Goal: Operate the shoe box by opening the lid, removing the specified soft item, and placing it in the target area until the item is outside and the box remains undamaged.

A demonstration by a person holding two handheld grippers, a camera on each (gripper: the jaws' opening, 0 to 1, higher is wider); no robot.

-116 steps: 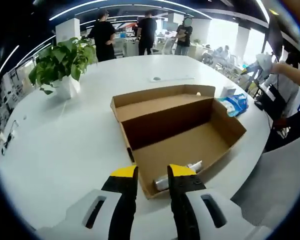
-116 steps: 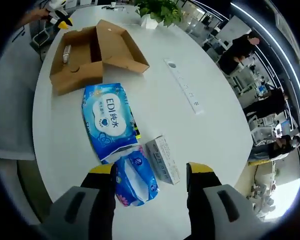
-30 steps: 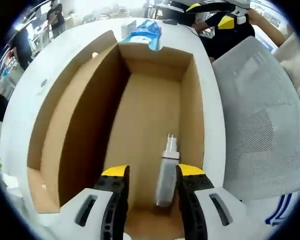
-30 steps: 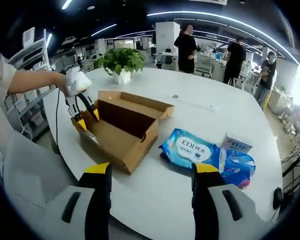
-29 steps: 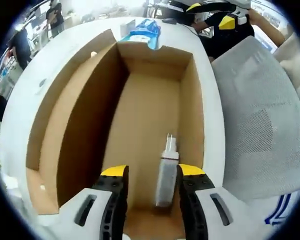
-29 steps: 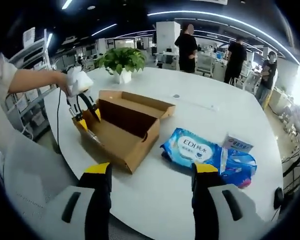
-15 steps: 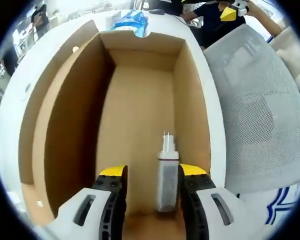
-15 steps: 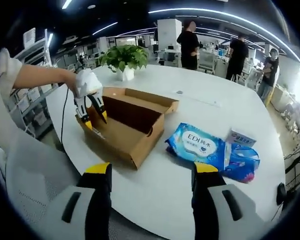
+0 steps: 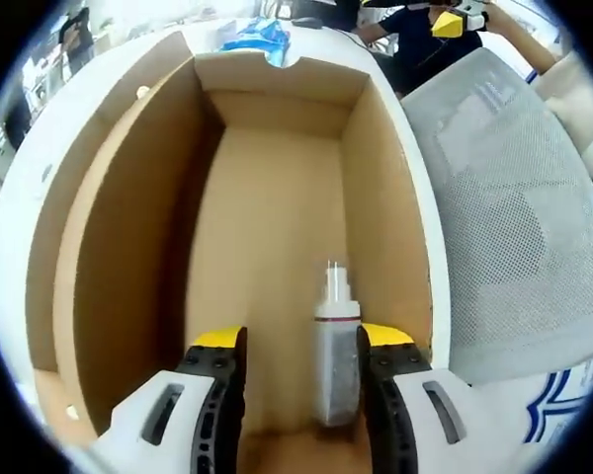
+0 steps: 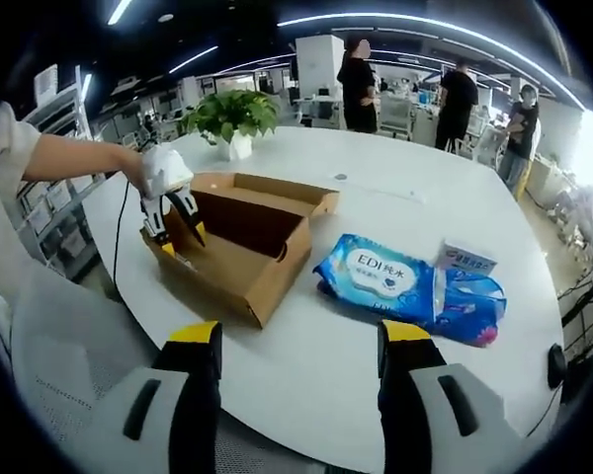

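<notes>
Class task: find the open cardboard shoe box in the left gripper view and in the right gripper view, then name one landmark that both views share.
Left gripper view: the shoe box spans the centre, seen from above, left gripper inside it.
Right gripper view: shoe box left of centre on the white table.
Shared landmark: blue wipes pack.

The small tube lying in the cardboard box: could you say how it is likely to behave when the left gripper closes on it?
The tube looks small and slim, so probably light. Its silvery body may dent and slip between the open jaws of the left gripper. Lying flat by the box wall, it might roll or slide if nudged.
</notes>
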